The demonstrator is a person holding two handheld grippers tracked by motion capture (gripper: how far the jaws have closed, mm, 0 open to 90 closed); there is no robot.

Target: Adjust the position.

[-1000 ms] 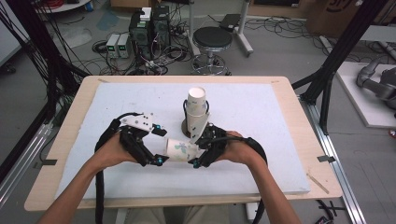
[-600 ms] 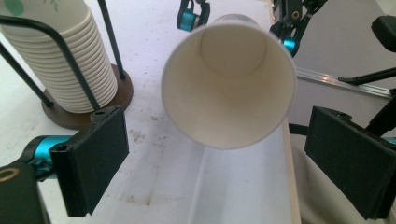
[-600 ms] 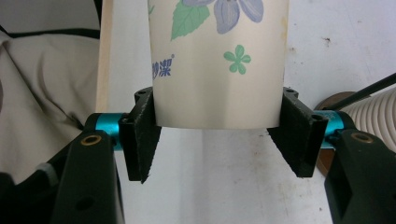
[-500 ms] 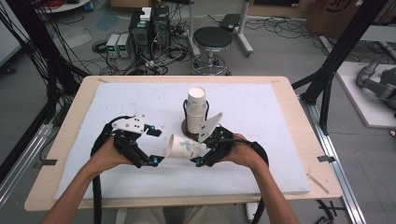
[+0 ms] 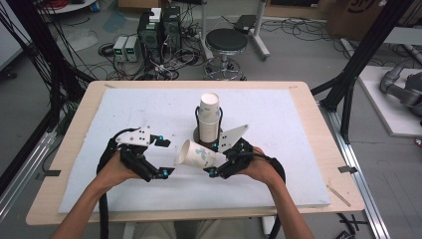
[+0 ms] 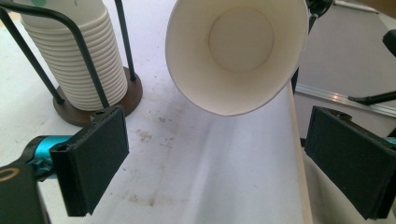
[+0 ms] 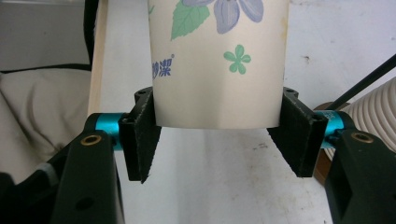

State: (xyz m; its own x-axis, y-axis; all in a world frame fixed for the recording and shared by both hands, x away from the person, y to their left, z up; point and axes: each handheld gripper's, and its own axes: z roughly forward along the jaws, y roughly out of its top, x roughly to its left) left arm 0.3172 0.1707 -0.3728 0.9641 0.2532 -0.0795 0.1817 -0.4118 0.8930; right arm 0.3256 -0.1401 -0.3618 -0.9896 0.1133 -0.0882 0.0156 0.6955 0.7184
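1. Between the right gripper's [image 5: 215, 160] fingers [image 7: 142, 135], a paper cup [image 5: 196, 155] is sitting clamped by its narrow base end, lying on its side above the white surface [image 5: 298, 149], its open mouth facing the left gripper [image 5: 166, 157].
2. Just ahead of the left gripper's fingers [image 6: 95, 165], which are standing wide apart and holding nothing, the cup's rim [image 6: 236, 56] is hanging close, with empty gaps on both sides.
3. Beyond the right gripper's fingers and slightly to their side, the cup stack [image 5: 209, 117] is standing upright in its wire holder [image 5: 199, 130] on a dark round base, close behind the held cup.
4. Judging from this pose, the person is probably passing the cup across to the left gripper.
5. Risks from here:
   - the thin paper wall could be buckling if the left fingers close hard across the open mouth;
   - the cup could be dropping to the surface if the right fingers let go before the left ones are pressing;
   - a sideways swing could be knocking the nearby stack or catching its wire holder.
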